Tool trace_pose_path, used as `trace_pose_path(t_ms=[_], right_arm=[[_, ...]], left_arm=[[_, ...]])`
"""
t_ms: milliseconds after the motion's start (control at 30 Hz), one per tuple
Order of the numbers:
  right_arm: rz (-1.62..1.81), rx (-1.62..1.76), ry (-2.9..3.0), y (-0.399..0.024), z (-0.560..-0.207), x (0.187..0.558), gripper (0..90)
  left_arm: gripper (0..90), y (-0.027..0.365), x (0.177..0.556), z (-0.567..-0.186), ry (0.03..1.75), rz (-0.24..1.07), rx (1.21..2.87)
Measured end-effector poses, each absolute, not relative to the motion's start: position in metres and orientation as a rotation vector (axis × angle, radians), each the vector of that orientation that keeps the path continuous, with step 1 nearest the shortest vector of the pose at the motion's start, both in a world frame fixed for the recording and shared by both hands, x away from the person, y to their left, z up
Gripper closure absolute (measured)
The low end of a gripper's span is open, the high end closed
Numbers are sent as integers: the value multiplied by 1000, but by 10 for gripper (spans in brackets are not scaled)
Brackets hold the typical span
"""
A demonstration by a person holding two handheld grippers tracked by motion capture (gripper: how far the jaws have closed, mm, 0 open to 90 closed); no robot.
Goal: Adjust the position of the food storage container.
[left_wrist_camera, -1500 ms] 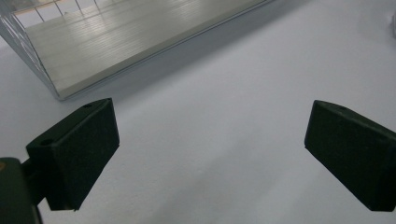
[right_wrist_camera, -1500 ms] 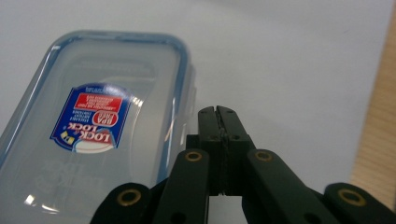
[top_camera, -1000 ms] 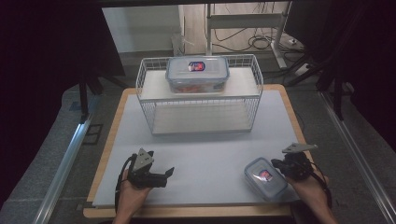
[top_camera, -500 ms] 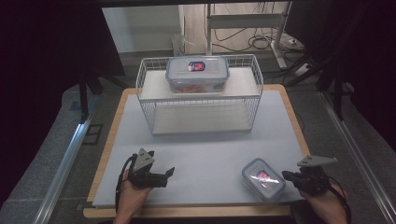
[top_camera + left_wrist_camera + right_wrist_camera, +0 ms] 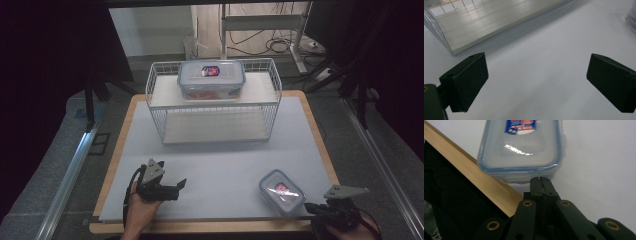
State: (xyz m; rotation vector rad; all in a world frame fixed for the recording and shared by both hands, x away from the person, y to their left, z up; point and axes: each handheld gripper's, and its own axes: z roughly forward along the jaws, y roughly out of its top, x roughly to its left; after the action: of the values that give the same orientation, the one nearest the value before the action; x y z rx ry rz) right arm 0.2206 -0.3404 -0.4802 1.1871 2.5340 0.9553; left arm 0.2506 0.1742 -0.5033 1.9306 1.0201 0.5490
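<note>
High view shows the left tongs point(image 5: 181, 184) spread wide over the bare worktop point(image 5: 220, 165), gripping nothing. The right tongs point(image 5: 307, 206) are pressed together and empty, just beside a small lidded container point(image 5: 281, 191) near the worktop's front edge.

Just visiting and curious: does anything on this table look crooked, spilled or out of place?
Nothing is spilled or broken. The one oddity is the small lidded plastic container: it sits askew near the front edge of the table, unlike the larger container set squarely on the white wire rack.
</note>
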Motion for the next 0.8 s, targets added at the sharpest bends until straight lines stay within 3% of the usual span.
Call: trace_pose_path(t_ms=[800], right_arm=[[958,1246,2495,-323,-497,295,893]], left_arm=[[40,173,254,-508,1020,521,1951]])
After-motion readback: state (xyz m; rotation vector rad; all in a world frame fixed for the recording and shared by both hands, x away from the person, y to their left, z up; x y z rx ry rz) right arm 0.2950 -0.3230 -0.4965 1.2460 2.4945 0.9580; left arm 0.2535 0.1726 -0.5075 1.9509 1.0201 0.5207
